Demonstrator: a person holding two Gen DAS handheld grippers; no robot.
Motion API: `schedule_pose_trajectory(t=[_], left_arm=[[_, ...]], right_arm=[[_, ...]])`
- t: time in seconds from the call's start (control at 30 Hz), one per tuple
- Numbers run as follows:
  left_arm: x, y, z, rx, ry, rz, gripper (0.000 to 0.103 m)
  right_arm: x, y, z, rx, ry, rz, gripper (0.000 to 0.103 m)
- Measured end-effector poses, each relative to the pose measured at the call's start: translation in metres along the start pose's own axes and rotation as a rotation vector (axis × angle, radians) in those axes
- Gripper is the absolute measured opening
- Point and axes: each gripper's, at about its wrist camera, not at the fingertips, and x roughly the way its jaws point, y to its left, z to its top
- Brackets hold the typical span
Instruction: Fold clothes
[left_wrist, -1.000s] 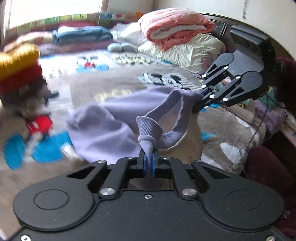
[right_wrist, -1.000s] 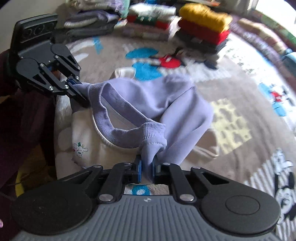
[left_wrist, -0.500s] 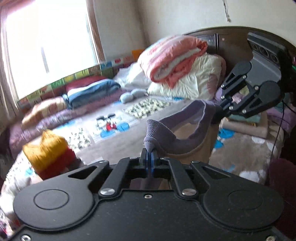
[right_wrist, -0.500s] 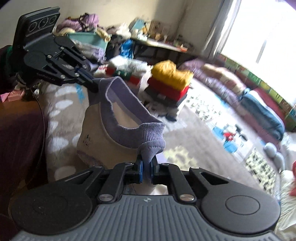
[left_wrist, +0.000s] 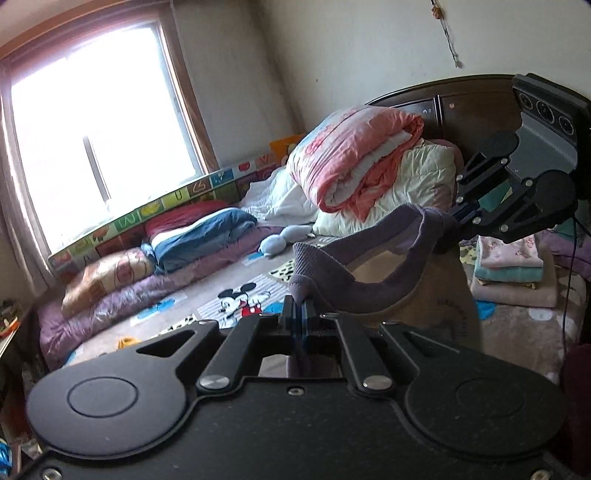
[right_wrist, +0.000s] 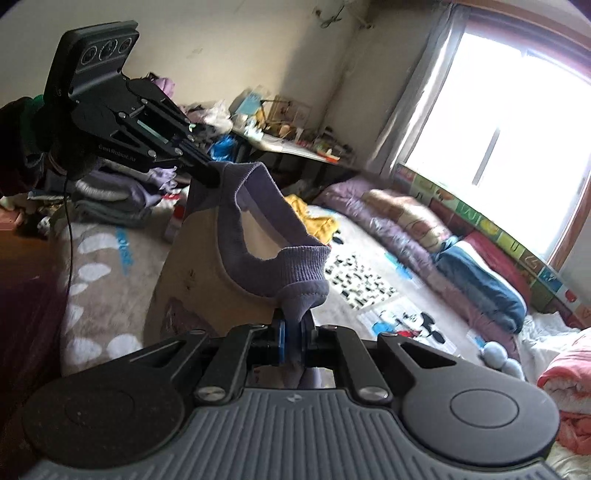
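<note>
A lilac and beige sweatshirt (left_wrist: 376, 284) hangs in the air by its ribbed collar, held up between both grippers above the bed. My left gripper (left_wrist: 298, 314) is shut on one side of the collar. My right gripper (right_wrist: 291, 334) is shut on the other side. In the left wrist view the right gripper (left_wrist: 452, 225) shows at the right. In the right wrist view the left gripper (right_wrist: 208, 173) shows at upper left, and the sweatshirt (right_wrist: 207, 258) hangs below it; its lower part is hidden.
The bed (left_wrist: 177, 306) has a cartoon-print cover. Rolled quilts (left_wrist: 354, 162) lie by the headboard, folded blankets (left_wrist: 192, 236) under the window, folded clothes (left_wrist: 513, 269) at the right. A cluttered desk (right_wrist: 288, 140) and clothes piles (right_wrist: 110, 192) stand beyond the bed.
Both grippers have lifted the sweatshirt off the bed and up into the air. The views now tilt up toward the window and walls.
</note>
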Motion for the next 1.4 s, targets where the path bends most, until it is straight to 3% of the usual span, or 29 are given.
schedule_pose_trajectory(t=[0.2,0.4,0.6,0.93,1.03,1.17,1.23,1.3,1.4], left_arm=[[0.029,0.017,0.008,-0.015,-0.017,-0.017,0.001],[0.084,0.039,0.016,-0.039,-0.006,-0.012,0.001],[0.143,0.068,0.036,-0.065,-0.005,0.069,0.001],[0.201,0.116,0.077,-0.154,-0.120,0.209,0.000],[0.213,0.118,0.063,-0.187,-0.081,0.198,0.000],[0.228,0.095,0.021,-0.203,0.010,0.085,0.001],[0.237,0.080,-0.001,-0.181,0.056,0.021,0.011],[0.245,0.064,-0.024,-0.148,0.095,-0.030,0.054],[0.260,0.049,-0.045,-0.116,0.135,-0.104,0.057]], right_arm=[[0.008,-0.027,0.000,0.018,-0.013,-0.017,0.009],[0.033,-0.060,-0.006,0.049,-0.009,-0.034,0.009],[0.075,-0.107,-0.010,0.084,0.008,-0.092,0.009],[0.132,-0.190,-0.002,0.182,-0.024,-0.278,0.009],[0.148,-0.207,-0.006,0.216,-0.034,-0.316,0.009],[0.158,-0.194,-0.027,0.231,-0.006,-0.277,0.009],[0.161,-0.184,-0.037,0.227,0.014,-0.249,0.009],[0.165,-0.174,-0.047,0.223,0.035,-0.221,0.009],[0.166,-0.159,-0.059,0.211,0.061,-0.183,0.009]])
